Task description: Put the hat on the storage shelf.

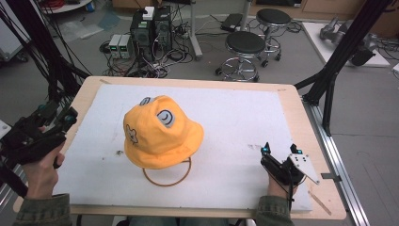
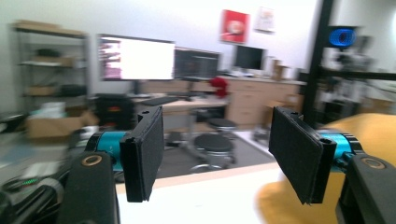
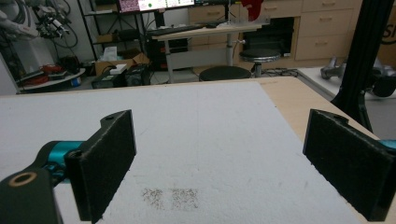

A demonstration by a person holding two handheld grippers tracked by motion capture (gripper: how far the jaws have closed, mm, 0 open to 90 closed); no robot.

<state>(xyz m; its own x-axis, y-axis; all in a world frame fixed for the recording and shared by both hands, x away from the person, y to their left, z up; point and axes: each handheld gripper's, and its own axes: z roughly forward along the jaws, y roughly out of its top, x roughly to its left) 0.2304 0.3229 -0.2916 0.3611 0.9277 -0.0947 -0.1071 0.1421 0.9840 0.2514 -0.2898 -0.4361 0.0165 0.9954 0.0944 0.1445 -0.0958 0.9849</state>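
Observation:
A yellow bucket hat (image 1: 162, 132) with grey patches sits on a stand whose wire ring base (image 1: 167, 176) rests on the white foam board (image 1: 235, 117). My left gripper (image 1: 59, 113) hovers at the table's left edge, well left of the hat. Its jaws stand open with nothing between them (image 2: 219, 154), and the hat (image 2: 280, 205) shows blurred at the lower right of the left gripper view. My right gripper (image 1: 281, 149) rests near the board's front right, apart from the hat. It is open over bare board (image 3: 219, 163), above a small grey smudge (image 3: 173, 198).
The board lies on a wooden table (image 1: 294, 101). Behind the table stand two black stools (image 1: 244, 44), computer towers (image 1: 150, 28) and tangled cables. Black frame posts (image 1: 346, 44) rise at the right and left sides.

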